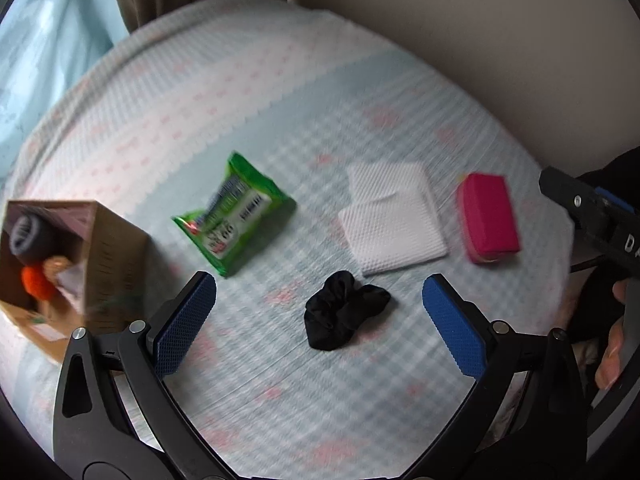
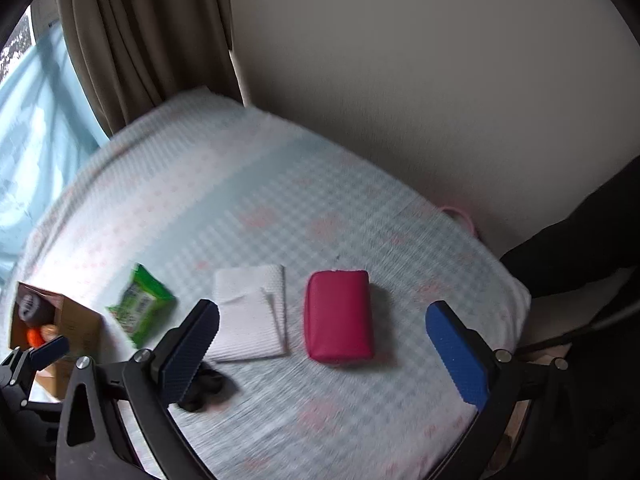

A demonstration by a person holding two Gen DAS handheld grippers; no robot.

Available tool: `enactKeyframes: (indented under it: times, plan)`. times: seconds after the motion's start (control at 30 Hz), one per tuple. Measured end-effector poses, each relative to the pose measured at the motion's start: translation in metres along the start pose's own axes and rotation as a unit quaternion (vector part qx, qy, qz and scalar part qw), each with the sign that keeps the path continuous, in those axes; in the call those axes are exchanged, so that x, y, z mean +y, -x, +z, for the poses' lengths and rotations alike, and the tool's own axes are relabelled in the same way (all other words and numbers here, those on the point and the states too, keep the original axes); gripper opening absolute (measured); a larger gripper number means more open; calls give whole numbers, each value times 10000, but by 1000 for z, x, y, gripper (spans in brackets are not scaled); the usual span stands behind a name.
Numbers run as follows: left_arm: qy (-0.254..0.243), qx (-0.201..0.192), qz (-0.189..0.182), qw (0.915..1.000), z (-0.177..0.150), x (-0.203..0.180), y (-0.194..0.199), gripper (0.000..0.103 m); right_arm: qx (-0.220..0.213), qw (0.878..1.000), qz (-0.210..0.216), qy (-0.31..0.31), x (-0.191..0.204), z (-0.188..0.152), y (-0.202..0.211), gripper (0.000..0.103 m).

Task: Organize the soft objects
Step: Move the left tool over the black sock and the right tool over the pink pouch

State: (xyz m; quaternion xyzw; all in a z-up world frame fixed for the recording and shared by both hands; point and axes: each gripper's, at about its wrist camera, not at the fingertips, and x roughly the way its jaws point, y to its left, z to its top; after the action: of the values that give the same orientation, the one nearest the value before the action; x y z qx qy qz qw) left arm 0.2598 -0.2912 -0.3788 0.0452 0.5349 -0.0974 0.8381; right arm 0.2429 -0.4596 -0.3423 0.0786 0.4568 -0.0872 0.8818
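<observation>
A black scrunchie (image 1: 343, 309) lies on the checked bed cover, just ahead of and between the fingers of my open, empty left gripper (image 1: 320, 320). Beyond it lie a green wipes pack (image 1: 234, 214), a folded white cloth (image 1: 394, 222) and a pink pouch (image 1: 488, 218). My right gripper (image 2: 322, 344) is open and empty, with the pink pouch (image 2: 339, 316) just ahead between its fingers. The white cloth (image 2: 252, 312), the wipes pack (image 2: 140, 306) and the scrunchie (image 2: 206, 390), partly behind the left finger, show there too.
An open cardboard box (image 1: 108, 264) with soft items inside stands at the left; it also shows in the right wrist view (image 2: 76, 326). A wall and a curtain (image 2: 140, 32) bound the bed's far side. The bed's edge (image 2: 516, 292) drops off at the right.
</observation>
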Motion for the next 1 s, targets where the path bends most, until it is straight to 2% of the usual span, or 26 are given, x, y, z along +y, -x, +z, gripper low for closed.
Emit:
enactKeyframes:
  times: [0.17,0.37,0.47,0.5,0.57,0.6,0.63,0.67,0.7,0.73,0.8,0.93,1.0]
  plan:
    - [10,148,82,9999,-15,-7,-43,102,359,9993,75,38,-10,-10,-62,103]
    - [-30,372,162,9992,-37,-15,-85,99,620,9979,81,181,-10,-20,-112,103]
    - [-48,470,146,9988,-43,-17,-99,91,707,9973,72,174,-9,-24,-126,103]
    - [-81,506,138,9986,-45,-19,-104,82,719,9972,66,172,-9,-24,-130,103]
    - [-154,515,159,9984,-48,-22,-112,78,743,9971,65,147,-10,-27,-136,103]
    - [-194,462,152,9986,-48,-24,-111,74,757,9970,90,135,-11,-28,-139,98]
    - [-254,439,104,9987,-49,-25,-111,67,789,9967,117,137,-11,-29,-140,88]
    - [-315,433,71,9985,-49,-26,-112,64,862,9960,155,148,-11,-31,-143,82]
    - [-364,423,43,9984,-49,-28,-112,54,900,9957,131,167,-11,-32,-146,76]
    - [-396,422,7,9983,-49,-30,-111,45,852,9961,82,214,-10,-33,-145,73]
    - [-482,417,-7,9980,-49,-34,-111,35,780,9966,62,250,-11,-35,-143,65]
    - [-540,412,-51,9977,-48,-40,-112,22,688,9972,166,232,-14,-39,-135,56]
    - [-526,422,-54,9977,-43,-42,-110,20,661,9973,164,267,-12,-40,-132,53]
